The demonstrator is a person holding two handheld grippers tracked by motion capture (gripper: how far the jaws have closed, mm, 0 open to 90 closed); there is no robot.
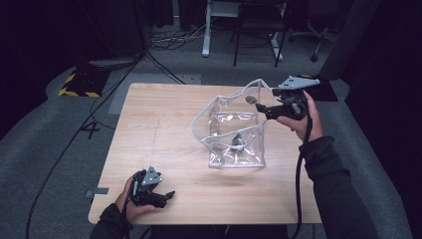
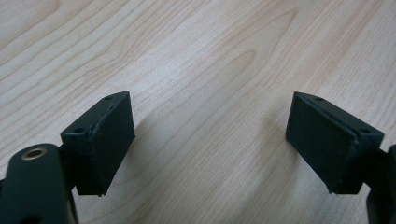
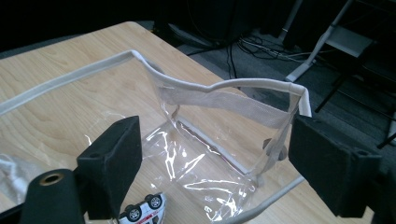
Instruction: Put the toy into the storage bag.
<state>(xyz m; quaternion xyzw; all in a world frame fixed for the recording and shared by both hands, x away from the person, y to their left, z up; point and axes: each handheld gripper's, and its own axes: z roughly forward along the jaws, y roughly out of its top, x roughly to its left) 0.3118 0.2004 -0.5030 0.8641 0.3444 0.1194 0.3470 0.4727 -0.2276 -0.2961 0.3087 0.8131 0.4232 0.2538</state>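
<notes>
Left tool [image 1: 166, 195] near front-left corner of surface [image 1: 164, 124], low over bare wood, jaws wide, nothing between. Right tool [image 1: 263, 110] at back-right part of surface, at rim of bag [image 1: 234, 130]; I read jaws as wide, pads clear of plastic, one pad just beside bag's white corner seam. Bag stands open, right of centre, mouth up. Toy car [image 1: 238, 143] lies inside, on bag floor.

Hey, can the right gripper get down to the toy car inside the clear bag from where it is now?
Probably yes: the bag gapes open at the top, the right gripper is open at its rim, and the toy car lies just below with nothing over it.
</notes>
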